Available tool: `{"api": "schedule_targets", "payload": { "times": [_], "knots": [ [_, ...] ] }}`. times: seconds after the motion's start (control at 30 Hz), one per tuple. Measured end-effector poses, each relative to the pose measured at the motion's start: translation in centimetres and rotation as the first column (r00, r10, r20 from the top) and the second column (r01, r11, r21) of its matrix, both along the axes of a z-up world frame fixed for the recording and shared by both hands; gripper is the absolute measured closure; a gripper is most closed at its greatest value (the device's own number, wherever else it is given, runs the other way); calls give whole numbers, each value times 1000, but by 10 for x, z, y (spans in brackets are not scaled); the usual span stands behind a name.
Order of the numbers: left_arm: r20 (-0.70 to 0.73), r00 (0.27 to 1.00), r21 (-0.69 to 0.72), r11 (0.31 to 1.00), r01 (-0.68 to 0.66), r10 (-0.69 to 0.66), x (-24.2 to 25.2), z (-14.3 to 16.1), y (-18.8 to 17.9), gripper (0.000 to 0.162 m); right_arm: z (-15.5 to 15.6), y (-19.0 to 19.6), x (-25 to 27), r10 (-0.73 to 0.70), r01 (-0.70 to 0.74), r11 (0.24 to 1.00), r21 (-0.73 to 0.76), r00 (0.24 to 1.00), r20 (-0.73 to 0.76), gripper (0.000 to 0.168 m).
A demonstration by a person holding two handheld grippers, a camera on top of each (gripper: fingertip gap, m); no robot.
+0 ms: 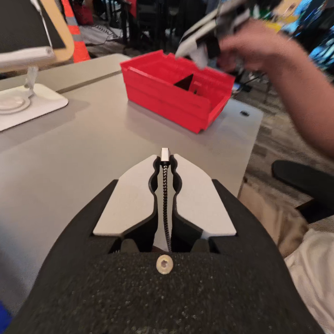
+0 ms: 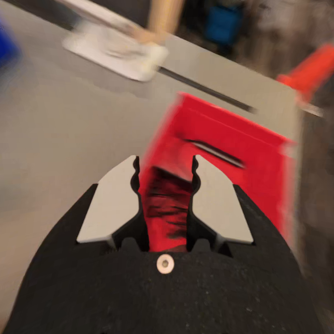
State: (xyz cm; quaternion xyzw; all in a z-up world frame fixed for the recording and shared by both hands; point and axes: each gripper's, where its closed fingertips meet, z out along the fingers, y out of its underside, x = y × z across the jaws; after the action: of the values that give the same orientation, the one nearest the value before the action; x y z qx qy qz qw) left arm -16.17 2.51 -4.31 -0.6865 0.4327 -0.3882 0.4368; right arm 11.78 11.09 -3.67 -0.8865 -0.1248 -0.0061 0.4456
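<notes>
A braided cable (image 1: 165, 195) is being clamped at its silver plug by the left hand-held gripper (image 1: 165, 156). The right hand-held gripper (image 2: 166, 159) is being held wide apart, empty, over the red bin (image 2: 226, 137). Only in the left wrist view is the table (image 1: 90, 137) edge being shown sharply.

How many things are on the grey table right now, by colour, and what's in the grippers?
Red: 1, the bin, holding blurred dark items
White: 1, the stand base
Silver and black: 1, the braided cable, pinched in the left gripper
Total: 3
The right gripper is open and empty over the bin.
</notes>
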Motion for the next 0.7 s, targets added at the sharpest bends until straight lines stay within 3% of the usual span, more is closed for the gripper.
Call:
{"api": "schedule_targets", "payload": {
  "times": [0.03,0.1,0.17,0.33,0.4,0.43,0.5,0.6,0.7],
  "knots": [
    [25,999,-31,999,35,-34,5,13,3,151,-2,-16,-56,185,-186,983,6,976,-118,113],
    [79,989,-111,985,134,-125,18,36,3,151,-14,-61,-158,505,-527,849,20,800,-324,110],
    [163,969,-177,961,213,-185,32,58,3,151,-30,-88,-218,650,-660,743,112,672,-356,104],
    [229,958,-190,957,219,-173,58,82,13,151,-98,-78,-262,639,-629,769,111,756,-140,87],
    [247,953,-169,961,219,-174,64,91,11,151,-112,-87,-275,670,-667,740,80,725,-159,86],
    [258,950,-159,962,221,-176,66,95,9,151,-112,-87,-276,674,-667,738,98,726,-136,96],
    [281,943,-149,962,228,-180,68,103,6,151,-105,-79,-267,644,-629,758,175,763,-50,148],
    [294,943,-120,973,196,-153,61,108,9,151,-96,-72,-255,613,-590,782,201,787,-71,156],
    [306,946,-129,979,155,-110,45,109,15,151,-85,-70,-238,591,-577,786,223,807,6,156]
  ]
}}
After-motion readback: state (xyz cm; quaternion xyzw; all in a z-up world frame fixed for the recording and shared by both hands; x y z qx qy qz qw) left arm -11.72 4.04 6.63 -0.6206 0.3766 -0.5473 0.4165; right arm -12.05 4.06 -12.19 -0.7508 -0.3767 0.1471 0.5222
